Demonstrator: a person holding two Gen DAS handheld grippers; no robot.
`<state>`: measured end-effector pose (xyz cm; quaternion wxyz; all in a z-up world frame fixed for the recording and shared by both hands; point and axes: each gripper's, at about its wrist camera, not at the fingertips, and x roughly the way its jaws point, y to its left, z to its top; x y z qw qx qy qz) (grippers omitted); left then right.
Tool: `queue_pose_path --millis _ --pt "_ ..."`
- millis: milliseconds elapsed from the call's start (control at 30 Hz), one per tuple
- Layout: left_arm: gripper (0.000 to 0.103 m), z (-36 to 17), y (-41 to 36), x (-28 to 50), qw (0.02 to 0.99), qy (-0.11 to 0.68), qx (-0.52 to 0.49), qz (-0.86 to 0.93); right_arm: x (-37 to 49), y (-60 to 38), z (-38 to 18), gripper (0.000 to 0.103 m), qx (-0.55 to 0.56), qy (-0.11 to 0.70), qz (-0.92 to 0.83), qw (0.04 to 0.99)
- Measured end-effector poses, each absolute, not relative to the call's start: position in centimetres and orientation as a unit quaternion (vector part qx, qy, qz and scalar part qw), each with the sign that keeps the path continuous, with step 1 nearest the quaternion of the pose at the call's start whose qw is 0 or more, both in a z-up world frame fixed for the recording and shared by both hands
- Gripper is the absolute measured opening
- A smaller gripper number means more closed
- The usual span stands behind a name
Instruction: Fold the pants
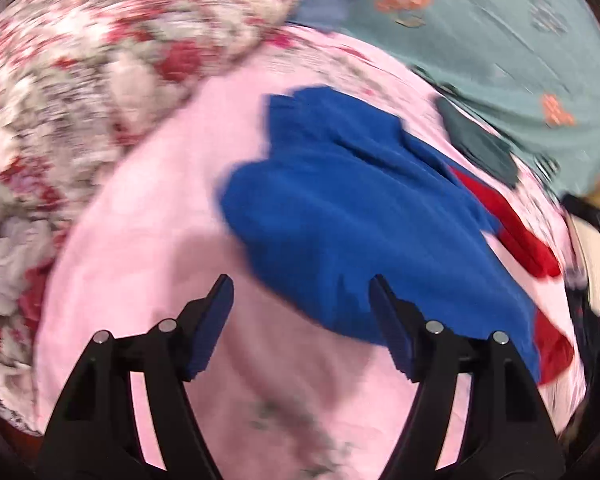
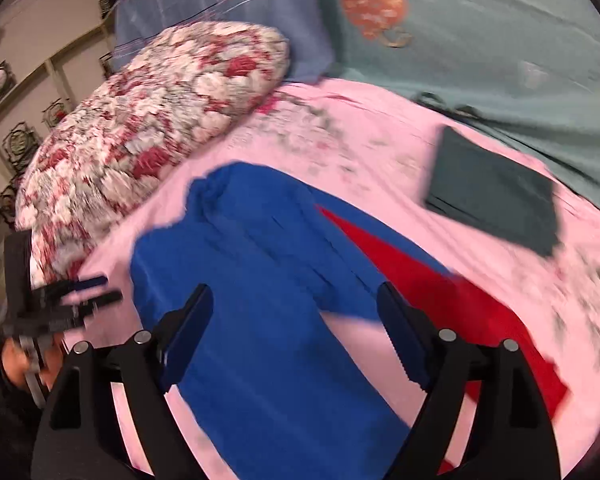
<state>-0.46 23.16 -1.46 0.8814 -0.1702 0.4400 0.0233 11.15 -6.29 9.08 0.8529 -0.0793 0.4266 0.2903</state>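
Blue pants (image 1: 340, 200) lie partly folded on a pink bed sheet (image 1: 148, 220), with a red garment (image 1: 516, 228) underneath on the right. My left gripper (image 1: 302, 320) is open and empty, hovering above the pants' near edge. In the right wrist view the blue pants (image 2: 260, 280) spread toward me with the red garment (image 2: 460, 300) beside them. My right gripper (image 2: 296, 336) is open and empty above the pants. The left gripper (image 2: 96, 290) shows at the left edge there. Both views are blurred.
A floral red-and-white pillow (image 2: 152, 120) lies at the left. A teal quilt with heart prints (image 2: 480, 40) covers the far right. A folded dark grey-green cloth (image 2: 496, 196) lies on the sheet. A blue-grey pillow (image 2: 220, 12) is behind. A tiled wall (image 2: 32, 80) is at left.
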Motion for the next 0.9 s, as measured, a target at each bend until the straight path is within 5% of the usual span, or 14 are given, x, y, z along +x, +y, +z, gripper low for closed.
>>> queue_pose_path --millis 333,433,500,533,667,900 --pt "0.073 -5.0 17.4 3.7 0.863 0.488 -0.133 0.015 -4.5 -34.6 2.3 0.091 -0.011 0.45 -0.042 0.892" --pt "0.06 -5.0 16.8 4.3 0.865 0.485 -0.119 0.04 -4.3 -36.9 0.1 0.091 0.018 0.452 -0.035 0.891" --pt "0.026 -5.0 16.7 4.1 0.867 0.482 -0.112 0.05 -3.2 -36.9 -1.5 0.074 0.025 0.465 -0.022 0.884" --pt "0.022 -5.0 16.9 3.8 0.867 0.482 -0.116 0.049 -2.5 -36.4 -2.7 0.027 0.047 0.487 0.031 0.872" --pt "0.001 -4.1 16.9 1.4 0.87 0.477 -0.111 0.046 -2.5 -34.5 -2.5 0.014 0.0 0.486 0.07 0.871" --pt "0.002 -1.6 13.8 -2.3 0.879 0.468 -0.088 0.002 -4.3 -40.2 1.4 0.014 0.006 0.459 0.019 0.888"
